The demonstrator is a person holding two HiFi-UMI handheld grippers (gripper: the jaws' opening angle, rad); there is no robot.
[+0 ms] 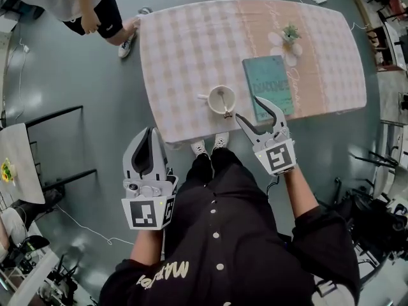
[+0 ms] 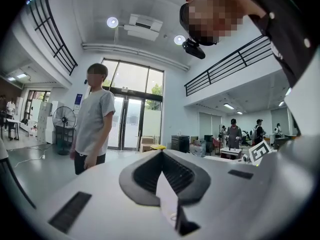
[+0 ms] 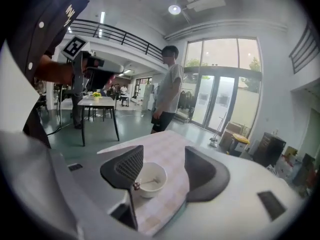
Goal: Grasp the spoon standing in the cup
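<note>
A white cup [image 1: 221, 99] stands near the front edge of the checked tablecloth [image 1: 185, 50], and a metal spoon [image 1: 224, 107] leans in it with its handle end toward me. My right gripper [image 1: 247, 108] is open just right of the cup, its left finger close to the spoon's handle end. In the right gripper view the cup [image 3: 150, 179] and spoon [image 3: 144, 184] sit beyond the open right gripper [image 3: 162, 165], near its left finger. My left gripper [image 1: 152, 132] is shut and empty, held off the table in front of its edge. The left gripper [image 2: 162, 176] points away into the room.
A teal book [image 1: 271, 85] lies right of the cup, directly beyond the right gripper. A small potted plant [image 1: 290, 33] stands further back. A person [image 1: 89, 5] stands at the table's far left corner. Another table [image 3: 95, 104] stands beyond on the left.
</note>
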